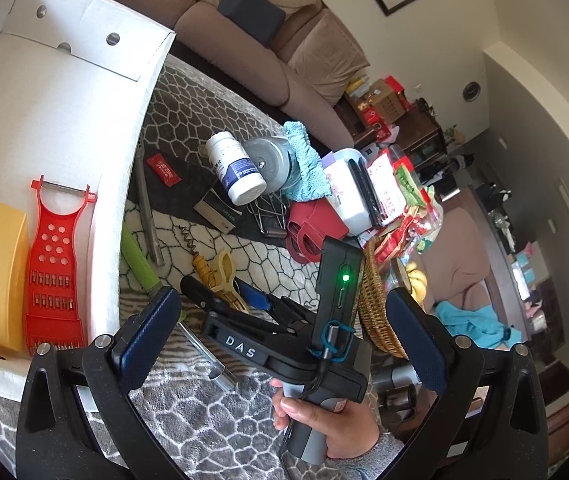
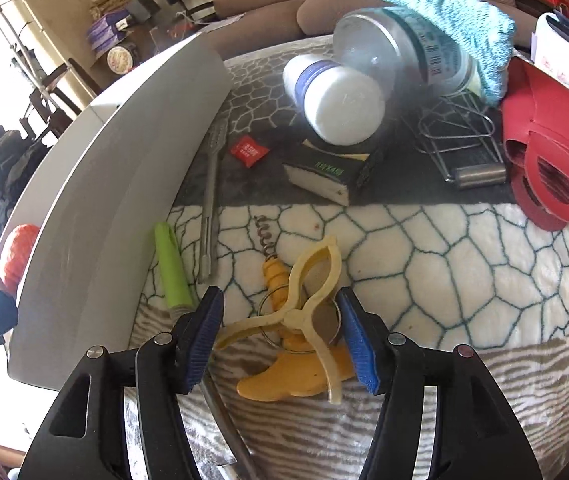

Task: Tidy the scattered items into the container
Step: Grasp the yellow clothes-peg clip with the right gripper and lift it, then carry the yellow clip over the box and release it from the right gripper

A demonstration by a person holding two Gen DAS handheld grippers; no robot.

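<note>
The right gripper (image 2: 280,340) is sitting wide open, its fingers (image 2: 358,344) flanking the pale yellow clip (image 2: 308,312) at lower centre without gripping it. The left gripper (image 1: 284,336) is hovering wide open and empty beside the white box (image 1: 64,120) at left, which is holding a red grater (image 1: 58,276).

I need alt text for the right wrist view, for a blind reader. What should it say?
The open right gripper straddles a pale yellow clothespin lying on a patterned blanket. Behind it lie a white pill bottle, a red packet and a green handle beside the white box.
</note>
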